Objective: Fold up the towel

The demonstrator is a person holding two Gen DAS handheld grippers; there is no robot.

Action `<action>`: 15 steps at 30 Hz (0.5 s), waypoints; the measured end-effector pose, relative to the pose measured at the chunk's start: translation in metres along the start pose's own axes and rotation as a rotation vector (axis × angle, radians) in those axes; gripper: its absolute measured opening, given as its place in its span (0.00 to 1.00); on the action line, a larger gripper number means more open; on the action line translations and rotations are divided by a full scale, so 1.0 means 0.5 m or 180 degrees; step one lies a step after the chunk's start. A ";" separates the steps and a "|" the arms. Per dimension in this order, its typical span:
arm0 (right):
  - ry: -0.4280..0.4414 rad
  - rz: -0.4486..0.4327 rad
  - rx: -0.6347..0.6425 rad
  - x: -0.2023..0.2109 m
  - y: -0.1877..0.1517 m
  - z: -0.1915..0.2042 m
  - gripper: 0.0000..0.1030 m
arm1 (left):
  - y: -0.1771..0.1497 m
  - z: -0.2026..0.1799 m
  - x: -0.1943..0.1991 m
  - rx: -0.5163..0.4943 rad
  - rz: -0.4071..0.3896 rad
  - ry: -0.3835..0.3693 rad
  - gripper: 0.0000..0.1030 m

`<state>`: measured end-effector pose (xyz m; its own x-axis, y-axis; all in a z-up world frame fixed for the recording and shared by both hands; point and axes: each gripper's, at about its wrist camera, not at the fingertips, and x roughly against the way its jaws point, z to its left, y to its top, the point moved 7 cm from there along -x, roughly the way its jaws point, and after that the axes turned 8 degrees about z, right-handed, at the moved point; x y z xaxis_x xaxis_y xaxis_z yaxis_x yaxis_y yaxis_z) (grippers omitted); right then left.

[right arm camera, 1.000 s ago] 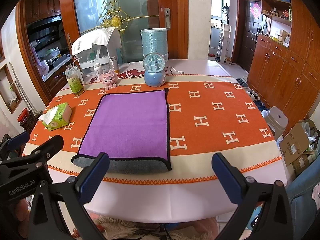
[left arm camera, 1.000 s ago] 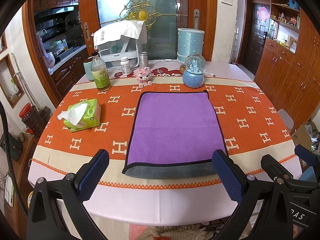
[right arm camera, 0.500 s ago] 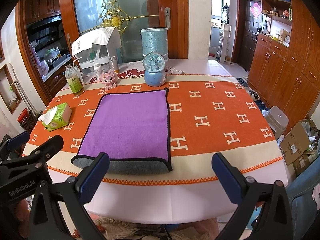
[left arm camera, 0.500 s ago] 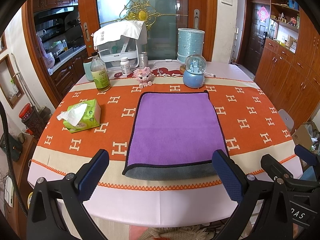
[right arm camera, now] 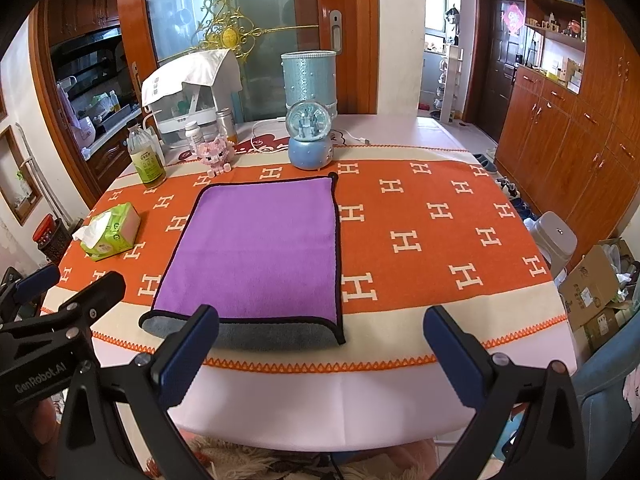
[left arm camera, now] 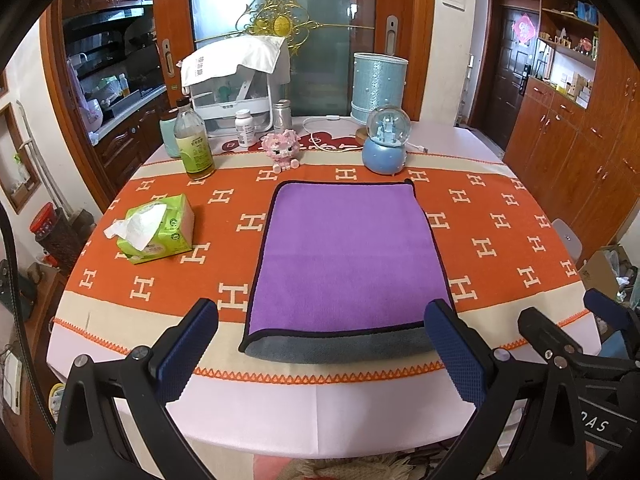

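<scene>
- While both grippers hung short of the table (left arm camera: 320,420), the towel (left arm camera: 348,256) lay flat ahead, long axis running away from them, grey underside showing at its near edge.
- Left gripper (left arm camera: 320,356): fingers spread wide, empty, towel centred between them.
- Right gripper (right arm camera: 320,356): fingers spread, empty; towel (right arm camera: 256,248) lay ahead and to its left.
- Judged: left sat squarer to the near edge; neither touched cloth.
- Tissue box (left arm camera: 156,230) sat well left, apart.
</scene>
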<state>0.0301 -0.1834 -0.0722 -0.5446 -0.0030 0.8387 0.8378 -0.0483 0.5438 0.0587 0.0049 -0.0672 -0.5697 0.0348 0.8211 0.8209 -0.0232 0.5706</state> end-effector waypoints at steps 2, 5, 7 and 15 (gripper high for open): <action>-0.0001 0.0003 -0.0001 -0.003 -0.001 -0.002 0.99 | 0.005 0.003 -0.001 -0.0005 -0.0032 0.0006 0.99; 0.0007 0.0014 -0.0013 -0.009 0.001 -0.005 0.99 | 0.013 0.007 -0.004 -0.0041 -0.0074 0.0017 0.99; -0.0003 0.0003 -0.0013 -0.012 0.005 -0.008 0.99 | 0.018 0.006 -0.007 -0.0095 -0.0091 -0.0020 0.99; -0.0329 -0.0252 0.0036 -0.010 0.034 -0.043 0.99 | 0.034 0.044 -0.019 -0.0152 -0.0193 0.0126 0.99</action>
<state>0.0465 -0.2055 -0.0677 -0.6026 0.1034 0.7913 0.7931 -0.0330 0.6082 0.0787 0.0261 -0.0657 -0.6203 -0.0018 0.7844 0.7825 -0.0699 0.6187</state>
